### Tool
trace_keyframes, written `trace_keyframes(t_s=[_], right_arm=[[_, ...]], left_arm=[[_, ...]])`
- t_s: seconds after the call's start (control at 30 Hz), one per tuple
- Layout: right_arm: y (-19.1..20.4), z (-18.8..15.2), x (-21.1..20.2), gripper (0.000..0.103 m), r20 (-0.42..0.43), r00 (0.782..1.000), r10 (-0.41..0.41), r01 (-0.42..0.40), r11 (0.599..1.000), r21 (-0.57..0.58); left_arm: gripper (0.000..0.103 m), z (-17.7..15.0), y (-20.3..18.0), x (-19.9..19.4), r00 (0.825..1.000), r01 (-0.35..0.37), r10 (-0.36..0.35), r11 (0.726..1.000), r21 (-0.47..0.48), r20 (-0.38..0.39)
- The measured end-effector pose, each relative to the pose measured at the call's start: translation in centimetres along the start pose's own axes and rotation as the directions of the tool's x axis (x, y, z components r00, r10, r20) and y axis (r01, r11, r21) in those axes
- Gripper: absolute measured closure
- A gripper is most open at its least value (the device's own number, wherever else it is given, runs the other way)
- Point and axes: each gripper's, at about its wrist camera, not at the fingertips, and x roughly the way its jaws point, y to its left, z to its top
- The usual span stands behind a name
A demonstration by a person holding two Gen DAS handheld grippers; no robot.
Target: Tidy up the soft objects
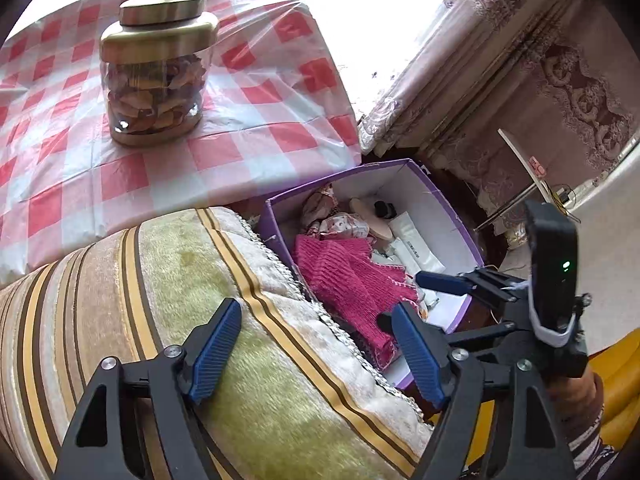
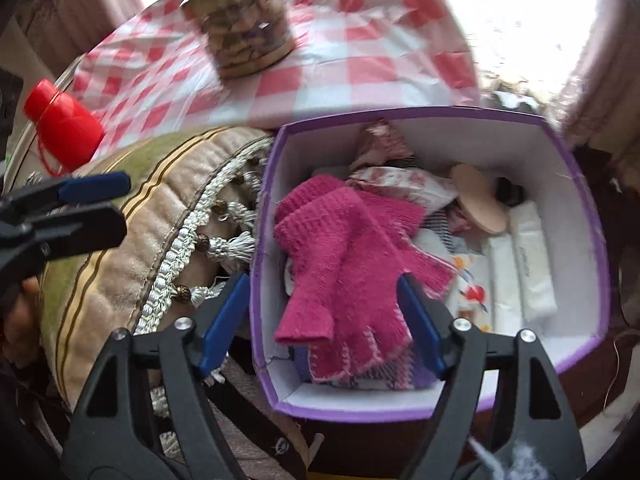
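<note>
A purple cardboard box (image 2: 576, 168) with a white inside stands beside a striped cushion (image 1: 224, 320). Pink knitted gloves (image 2: 352, 248) lie inside it on top of floral cloth (image 2: 400, 184), white tubes (image 2: 528, 256) and a tan oval piece (image 2: 480, 204). The box (image 1: 460, 220) and the gloves (image 1: 348, 276) also show in the left wrist view. My right gripper (image 2: 320, 316) is open and empty just above the gloves. My left gripper (image 1: 316, 344) is open and empty over the cushion's edge. The right gripper's tips (image 1: 440, 282) reach over the box's near corner.
A table with a red-and-white checked cloth (image 1: 248, 120) holds a glass jar with a gold lid (image 1: 156, 76). A red bottle (image 2: 64, 124) stands left of the cushion. Patterned curtains (image 1: 540, 72) hang behind the box. The cushion's tassel fringe (image 2: 224, 220) lies against the box.
</note>
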Motion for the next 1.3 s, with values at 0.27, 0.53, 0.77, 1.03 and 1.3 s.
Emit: trace_keyframes(t_s=[0.27,0.53,0.77,1.03,1.3], right_arm=[[-0.6,-2.2,-4.0,0.020,0.039,0.987,-0.155,0.148,0.977,0.151],[-0.9,-2.3,-4.8,0.020,0.060,0.964,-0.260,0.246,0.954,0.174],[-1.1,-2.3,-5.0,0.020,0.070,0.958,-0.279,0.263,0.948,0.176],[-1.2,-2.2,-5.1,0.020,0.073,0.957,-0.279,0.262,0.948,0.181],[-1.2,-2.2,-5.0,0.020,0.073,0.958,-0.278,0.261,0.948,0.181]], left_arm=[[0.002,-1.0,-2.1,0.4,0.999,0.034,-0.032,0.997,0.073,-0.030],[0.000,-0.5,-1.8,1.4,0.997,0.074,-0.072,0.996,0.046,-0.040],[0.000,-0.4,-2.3,2.3,0.997,0.058,-0.053,0.996,0.072,-0.061],[0.000,-0.3,-2.3,2.5,0.996,0.055,-0.050,0.996,0.071,-0.069],[0.000,-0.4,-2.4,2.6,0.996,0.054,-0.048,0.996,0.072,-0.072]])
